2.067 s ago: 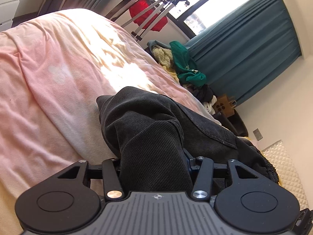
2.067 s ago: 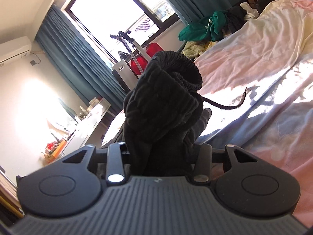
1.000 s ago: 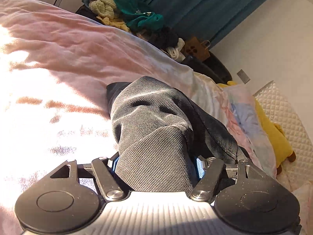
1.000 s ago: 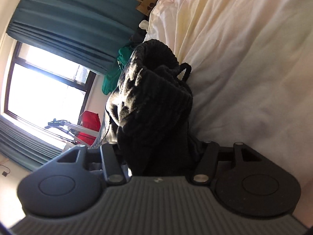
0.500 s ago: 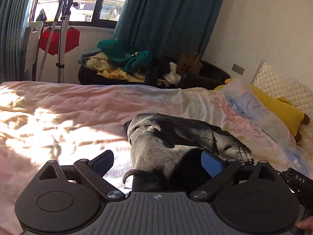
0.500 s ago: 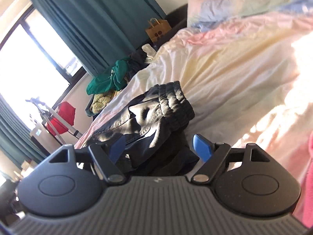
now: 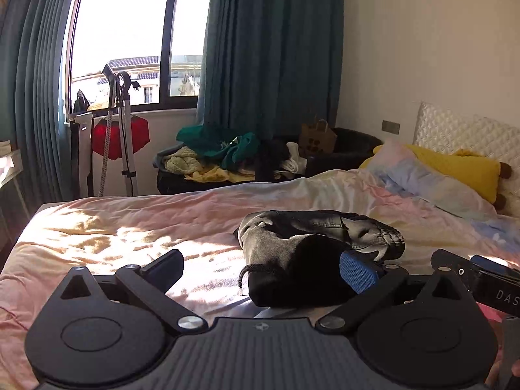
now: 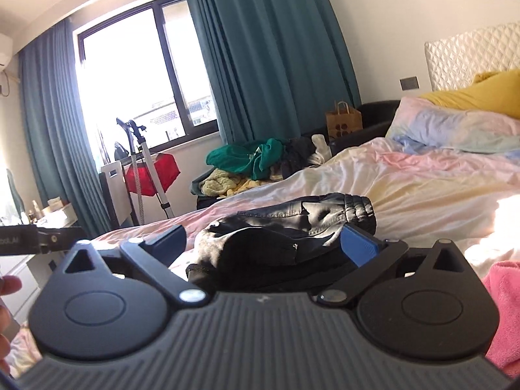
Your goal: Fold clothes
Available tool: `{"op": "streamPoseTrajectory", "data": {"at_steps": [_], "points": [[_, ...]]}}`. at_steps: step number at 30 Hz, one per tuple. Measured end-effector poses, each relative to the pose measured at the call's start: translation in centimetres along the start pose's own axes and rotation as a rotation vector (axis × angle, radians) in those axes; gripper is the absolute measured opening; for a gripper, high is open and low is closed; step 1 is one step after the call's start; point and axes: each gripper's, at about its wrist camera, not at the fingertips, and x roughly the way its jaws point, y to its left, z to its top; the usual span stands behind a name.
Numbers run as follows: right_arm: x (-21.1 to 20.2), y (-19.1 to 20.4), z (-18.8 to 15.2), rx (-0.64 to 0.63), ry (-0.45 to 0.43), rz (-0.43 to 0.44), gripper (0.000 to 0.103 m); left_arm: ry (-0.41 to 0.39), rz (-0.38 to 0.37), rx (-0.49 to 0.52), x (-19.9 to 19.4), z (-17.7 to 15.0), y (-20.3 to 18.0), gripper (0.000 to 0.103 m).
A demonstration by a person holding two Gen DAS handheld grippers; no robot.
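Dark grey folded trousers (image 7: 312,243) lie in a bundle on the pastel bedsheet (image 7: 130,227), with the elastic waistband to the right and a drawstring (image 7: 250,271) hanging at the near side. My left gripper (image 7: 261,269) is open and drawn back from the bundle. Its blue right pad (image 7: 357,273) stands in front of the cloth without pressing on it. In the right wrist view the trousers (image 8: 292,224) lie just beyond my right gripper (image 8: 263,243). Its jaws are opening, and the cloth shows between the fingers, free of the pads.
A heap of green, yellow and dark clothes (image 7: 224,156) sits on a low dark bench by the teal curtains. A paper bag (image 7: 317,136) and a steamer stand (image 7: 123,123) are near it. Pillows and a yellow plush (image 7: 455,165) lie at the headboard. A pink cloth (image 8: 503,302) lies near right.
Both grippers let go of the trousers and opened wide. They rolled level, rose and drew back, and the bundle stays on the bed.
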Motion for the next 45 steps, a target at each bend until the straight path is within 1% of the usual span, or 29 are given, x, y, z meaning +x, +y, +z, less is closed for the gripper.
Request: {"op": "streamPoseTrajectory", "data": {"at_steps": [3,5,7,13,17,21,37,45], "points": [[-0.7,0.7,-0.9,-0.028,0.019,-0.016,0.103,-0.019,0.009,0.024,-1.8,-1.4,-0.6,0.103],[-0.9,1.1,-1.6,-0.045,0.037,-0.039,0.103,-0.032,0.023,0.036,-2.5,-2.4,-0.9,0.103],[-0.8,1.4,-2.1,-0.056,0.051,-0.044,0.103,-0.035,0.034,0.043,-2.8,-3.1,-0.9,0.103],[0.0,2.6,-3.3,-0.100,0.069,-0.077,0.103,-0.018,0.062,0.032,-2.0,-4.6,0.1,0.103],[0.7,2.4,-3.7,-0.085,0.096,-0.056,0.103,-0.003,0.064,0.038,-1.3,-5.2,0.9,0.103],[1.5,2.5,-4.2,-0.079,0.118,-0.069,0.103,0.002,0.062,0.025,-1.0,-5.5,1.5,0.103],[1.0,3.6,-4.3,-0.129,0.094,-0.097,0.103,0.014,0.080,0.038,-1.6,-6.0,1.6,0.103],[1.0,3.5,-4.2,-0.121,0.092,-0.096,0.103,0.023,0.091,0.042,-1.5,-6.4,1.7,0.103]]}}
